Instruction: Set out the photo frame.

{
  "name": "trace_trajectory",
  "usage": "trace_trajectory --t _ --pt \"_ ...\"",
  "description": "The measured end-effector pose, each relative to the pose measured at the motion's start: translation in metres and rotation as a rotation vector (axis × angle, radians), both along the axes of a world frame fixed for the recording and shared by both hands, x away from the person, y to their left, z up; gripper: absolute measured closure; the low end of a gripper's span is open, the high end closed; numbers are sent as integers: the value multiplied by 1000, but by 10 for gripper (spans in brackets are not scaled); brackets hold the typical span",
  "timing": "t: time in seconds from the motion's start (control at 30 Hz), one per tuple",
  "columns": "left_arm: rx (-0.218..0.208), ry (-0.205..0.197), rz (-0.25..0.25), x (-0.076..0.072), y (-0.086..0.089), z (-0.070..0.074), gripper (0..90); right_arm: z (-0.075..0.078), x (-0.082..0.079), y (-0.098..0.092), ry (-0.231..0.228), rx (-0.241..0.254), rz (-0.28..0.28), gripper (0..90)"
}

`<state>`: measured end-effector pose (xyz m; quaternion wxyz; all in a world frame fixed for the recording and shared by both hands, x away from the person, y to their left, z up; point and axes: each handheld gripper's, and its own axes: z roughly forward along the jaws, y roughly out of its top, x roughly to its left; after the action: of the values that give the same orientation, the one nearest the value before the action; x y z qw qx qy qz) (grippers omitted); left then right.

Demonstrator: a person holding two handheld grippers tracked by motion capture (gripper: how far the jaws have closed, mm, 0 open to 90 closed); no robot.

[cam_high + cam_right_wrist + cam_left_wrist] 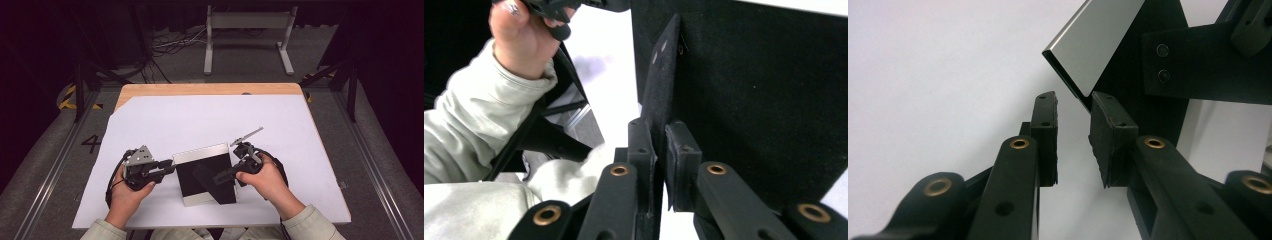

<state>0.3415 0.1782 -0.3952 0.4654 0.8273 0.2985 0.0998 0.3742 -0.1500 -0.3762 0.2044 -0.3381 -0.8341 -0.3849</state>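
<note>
A picture frame [186, 180] lies face down on the white sheet, showing its black back [764, 100] and a silver edge [1098, 40] along its far side. A black stand flap [661, 75] rises from that back. My right gripper [220, 177] comes in from the right, shut on the flap, and its pads [681, 150] press on both faces of it. My left gripper [167, 167] is at the frame's left edge. In the left gripper view it [1073, 135] is open, with the frame's near corner just beyond the gap between its pads.
The white sheet [165, 120] covers most of a wooden table [200, 89], with bare sheet behind and left of the frame. A white metal stand [247, 30] and cables [170, 45] are on the floor beyond the table. The person's left sleeve [469, 115] is close to my right gripper.
</note>
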Motion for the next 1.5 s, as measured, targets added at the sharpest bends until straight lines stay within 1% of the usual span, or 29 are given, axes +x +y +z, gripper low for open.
trace_trajectory --t 0.1,0.13,0.2,0.3,0.37,0.47,0.53,0.7,0.73,0.87,1.0,1.07,1.1,1.13,1.23,1.27,1.4,1.5 --pt "-30 -12 -10 0 3 2 719 2 -1 -4 -15 24 -9 862" --pt "-45 -7 -13 -2 3 3 715 2 -2 -5 -17 29 -12 868" --pt "-52 -20 -22 -2 4 4 708 2 -2 -8 -24 41 -20 874" --pt "-56 -40 -23 -4 3 4 709 2 -2 -10 -34 55 -27 877" --pt "-58 -47 -19 -5 2 5 707 3 -2 -11 -52 60 -31 878" --pt "-25 -69 -24 -7 -2 7 704 4 -2 -13 -78 74 -39 880" --pt "-10 -79 -32 -8 -5 6 701 5 -2 -14 -93 84 -44 880" --pt "-3 -69 -21 -7 -4 5 696 6 -1 -18 -166 104 -61 879" --pt "0 -72 -18 -6 -3 4 696 6 -1 -19 -178 105 -67 879" --pt "6 -60 -7 -5 -4 2 696 4 3 -27 -235 114 -102 879" --pt "26 -59 -10 -5 -6 1 694 -2 7 -33 -283 102 -117 878" --pt "28 -59 -12 -4 -6 0 693 -4 8 -34 -287 106 -122 878" --pt "29 -53 -11 -4 -6 0 692 -7 9 -37 -284 122 -120 878" --pt "31 -52 -10 -4 -7 -1 692 -8 9 -38 -289 125 -118 878" --pt "38 -53 -12 -3 -7 -2 690 -10 8 -40 -298 129 -108 875" --pt "37 -47 -9 -3 -7 -2 690 -11 8 -40 -305 128 -106 874" --pt "41 -38 -8 -3 -8 -3 688 -15 4 -44 -321 112 -104 863" --pt "49 -36 -8 -2 -9 -4 687 -19 1 -49 -314 87 -106 856"
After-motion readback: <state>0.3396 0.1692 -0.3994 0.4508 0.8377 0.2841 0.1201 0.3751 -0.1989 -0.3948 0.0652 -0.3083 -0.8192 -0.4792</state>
